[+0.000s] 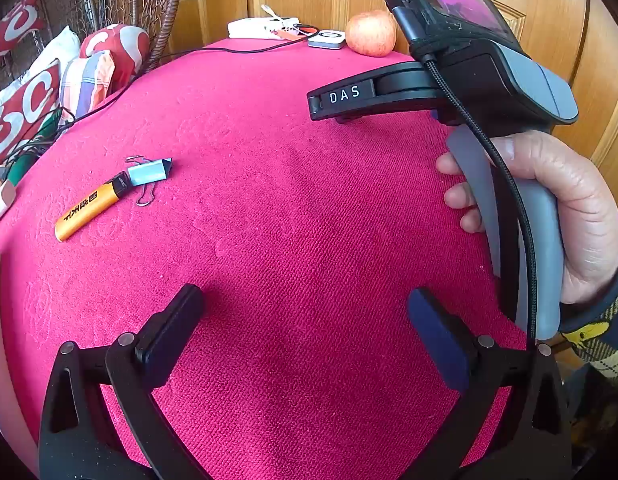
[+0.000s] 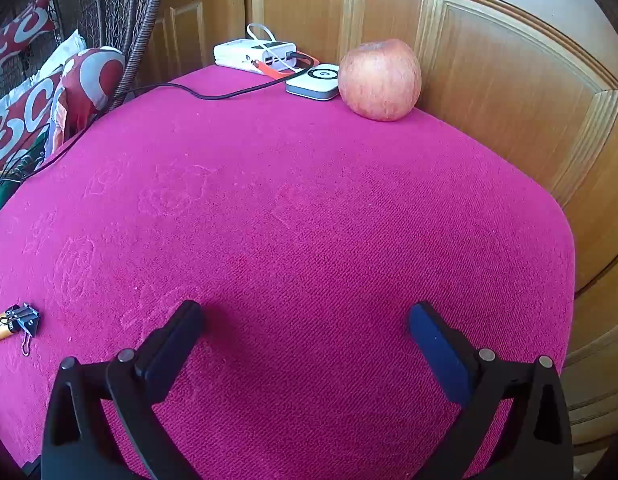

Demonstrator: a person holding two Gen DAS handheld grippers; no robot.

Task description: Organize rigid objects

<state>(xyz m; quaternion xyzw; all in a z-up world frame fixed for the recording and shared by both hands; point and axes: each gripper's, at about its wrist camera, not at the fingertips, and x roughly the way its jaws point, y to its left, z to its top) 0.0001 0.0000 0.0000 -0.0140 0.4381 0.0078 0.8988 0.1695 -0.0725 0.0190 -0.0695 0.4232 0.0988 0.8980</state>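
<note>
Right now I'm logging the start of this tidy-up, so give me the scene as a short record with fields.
surface: pink cloth-covered table
near left: orange marker lying flat, its black end touching a binder clip
far edge: apple beside a small white device; white charging hub with cables behind it
left gripper: open, nothing between the jaws
right gripper: open, nothing between the jaws
right hand: gripping the right gripper's handle
backdrop: wooden panelled door
</note>
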